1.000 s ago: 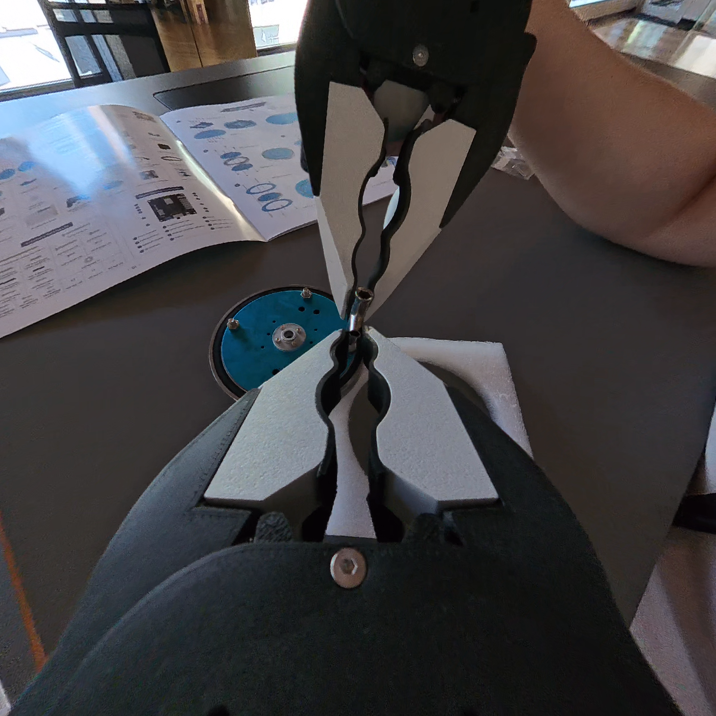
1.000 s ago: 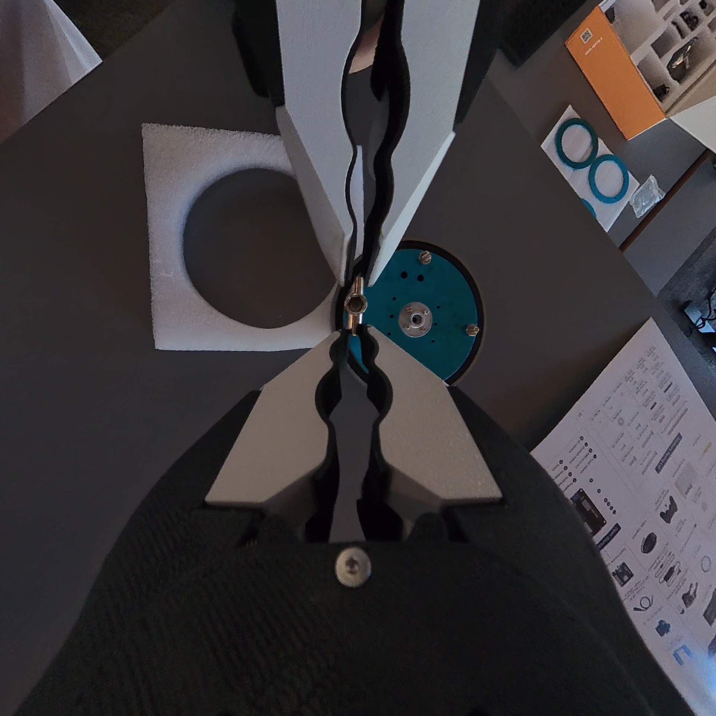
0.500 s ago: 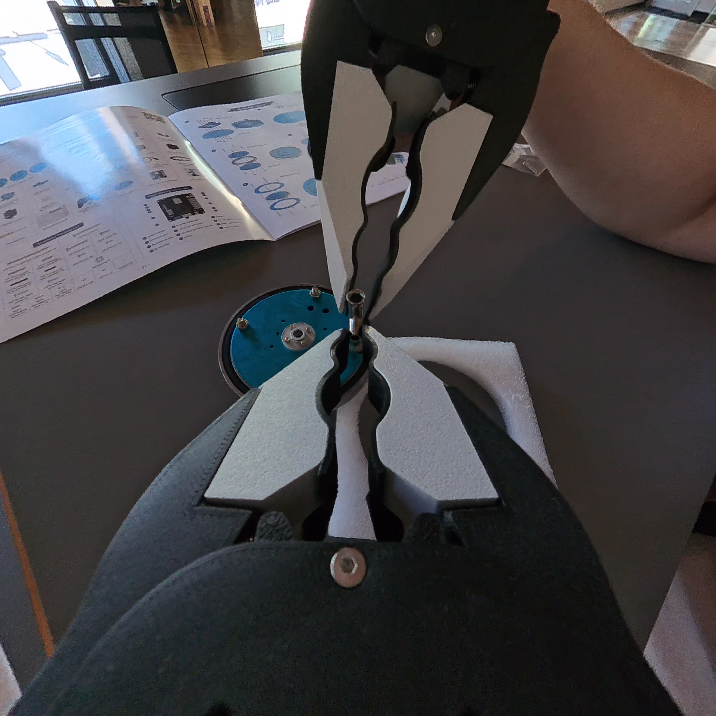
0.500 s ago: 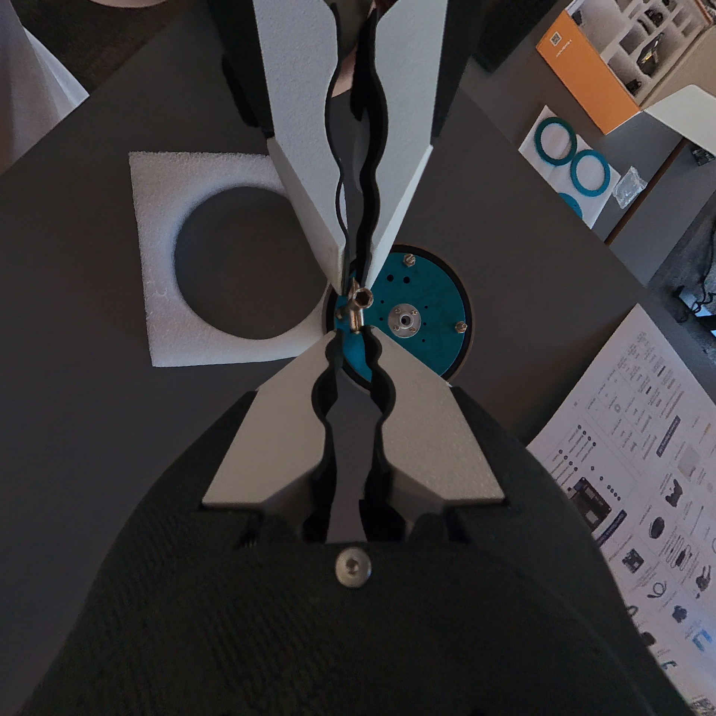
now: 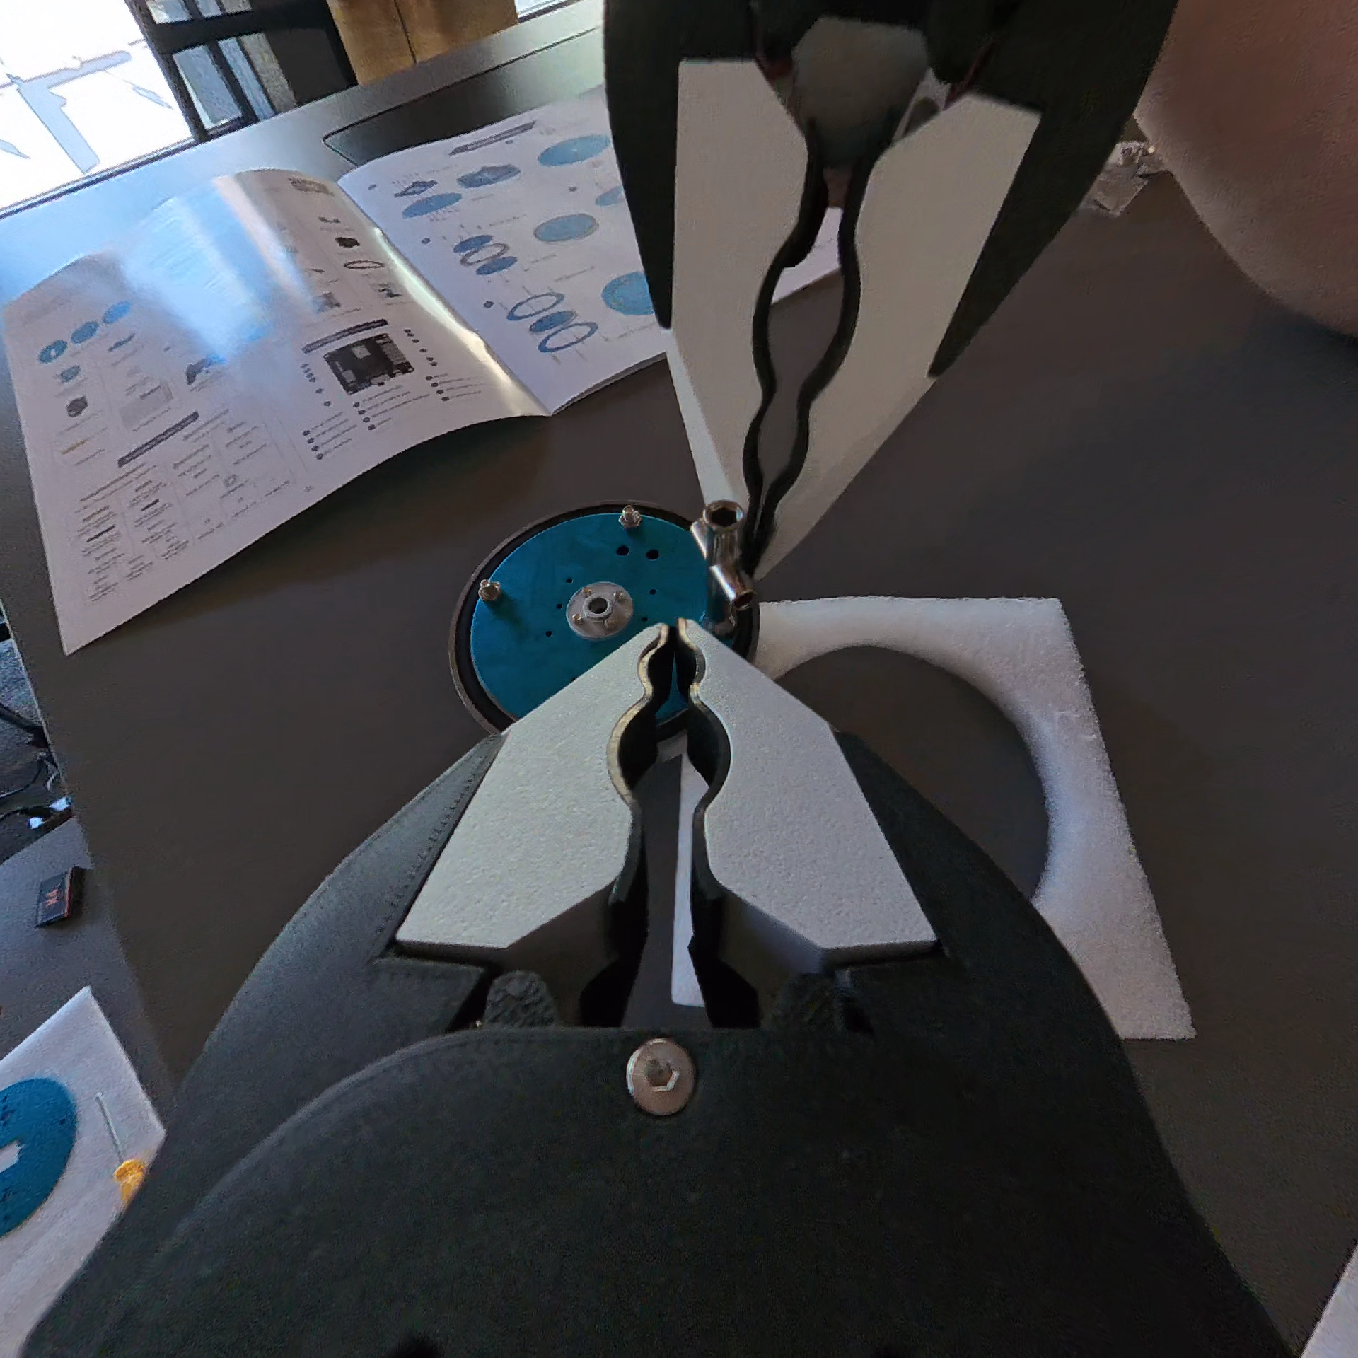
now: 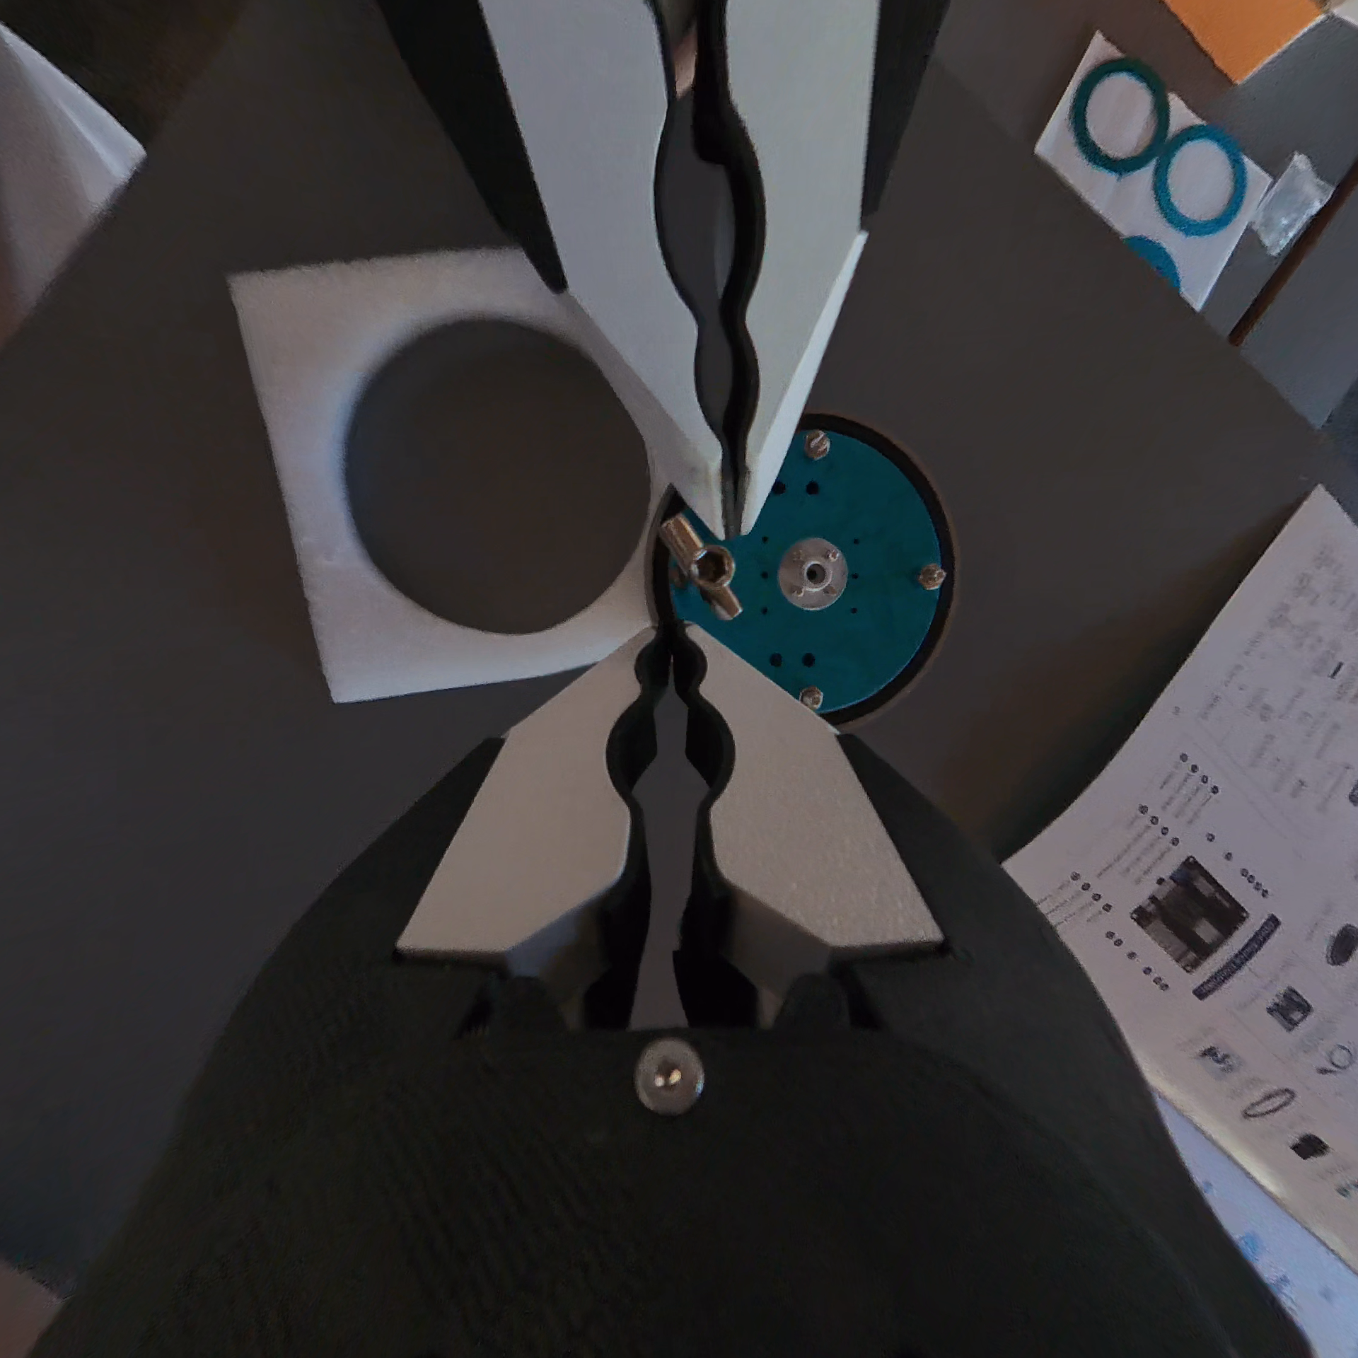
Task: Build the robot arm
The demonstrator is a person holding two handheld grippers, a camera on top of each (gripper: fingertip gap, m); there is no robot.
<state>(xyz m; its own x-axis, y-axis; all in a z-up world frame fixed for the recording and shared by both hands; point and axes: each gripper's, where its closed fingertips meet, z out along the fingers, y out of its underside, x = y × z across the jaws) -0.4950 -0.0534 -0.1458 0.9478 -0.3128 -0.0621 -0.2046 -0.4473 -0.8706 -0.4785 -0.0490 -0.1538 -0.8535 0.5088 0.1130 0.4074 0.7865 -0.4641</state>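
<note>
Left wrist view: steel cross wrench [image 5: 724, 566] on teal disc [image 5: 588, 558] touches right gripper [image 5: 751, 562].
Right wrist view shows the whole foam [image 6: 294, 411] square; left gripper [image 5: 672, 630] pinched together, empty; right closed, hold unclear.

Right gripper [image 5: 749, 566] pinches metal cross wrench [image 5: 724, 562] over blue disc [image 5: 580, 595]

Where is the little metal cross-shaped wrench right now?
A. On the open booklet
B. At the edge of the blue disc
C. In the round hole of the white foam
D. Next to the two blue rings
B: the wrench sits at the edge of the disc, on the side nearest the foam, whose hole shows only bare table.
</note>
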